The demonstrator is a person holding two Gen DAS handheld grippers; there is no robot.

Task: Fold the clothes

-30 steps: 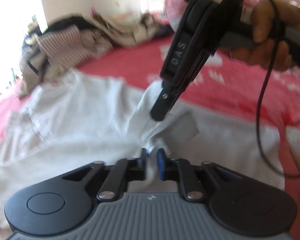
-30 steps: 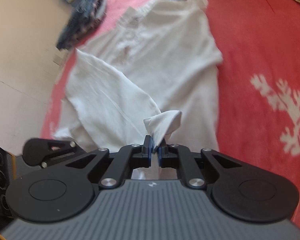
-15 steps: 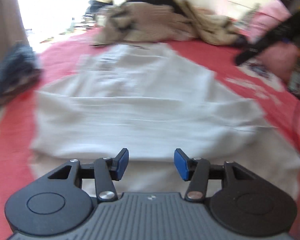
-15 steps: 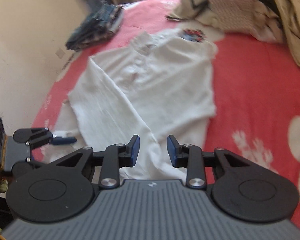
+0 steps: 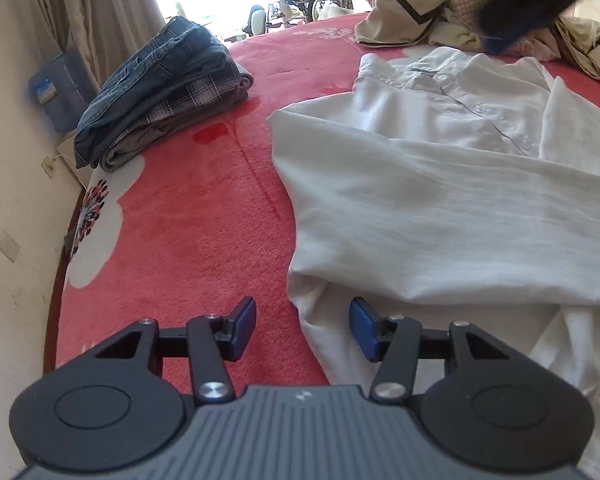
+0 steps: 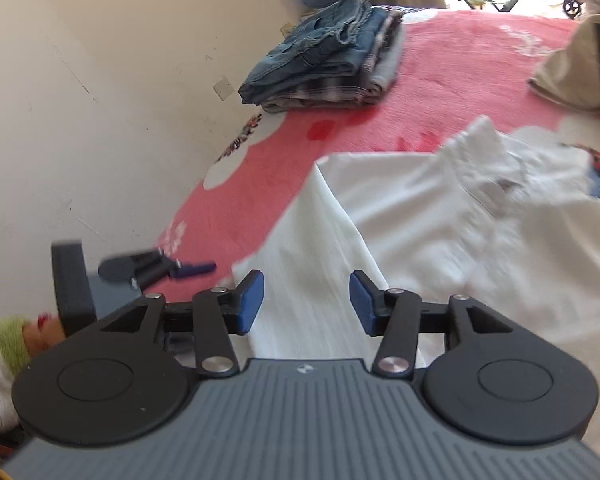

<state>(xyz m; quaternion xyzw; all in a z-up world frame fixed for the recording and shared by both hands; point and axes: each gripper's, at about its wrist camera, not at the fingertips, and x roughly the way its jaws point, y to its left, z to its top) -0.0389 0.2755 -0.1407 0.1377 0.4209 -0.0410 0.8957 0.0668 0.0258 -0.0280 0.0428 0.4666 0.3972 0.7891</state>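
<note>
Tongs on both sides are spread wide and grip nothing: the left tongs (image 5: 302, 329) hover just above the near left edge of a white button-up shirt (image 5: 440, 184), the right tongs (image 6: 306, 304) over its folded-in sleeve (image 6: 324, 264). Shirt lies face up on the red floral bed (image 5: 204, 208), collar far, hem near, long axis running straight away; left tongs sit nearer its side edge. Folded jeans (image 5: 168, 80) are stacked well apart, far left.

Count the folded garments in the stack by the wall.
3 at least. In the stack, blue denim lies on top, a plaid piece lies under it, and a pale blue layer shows at the right edge. More may be hidden between the layers.
</note>
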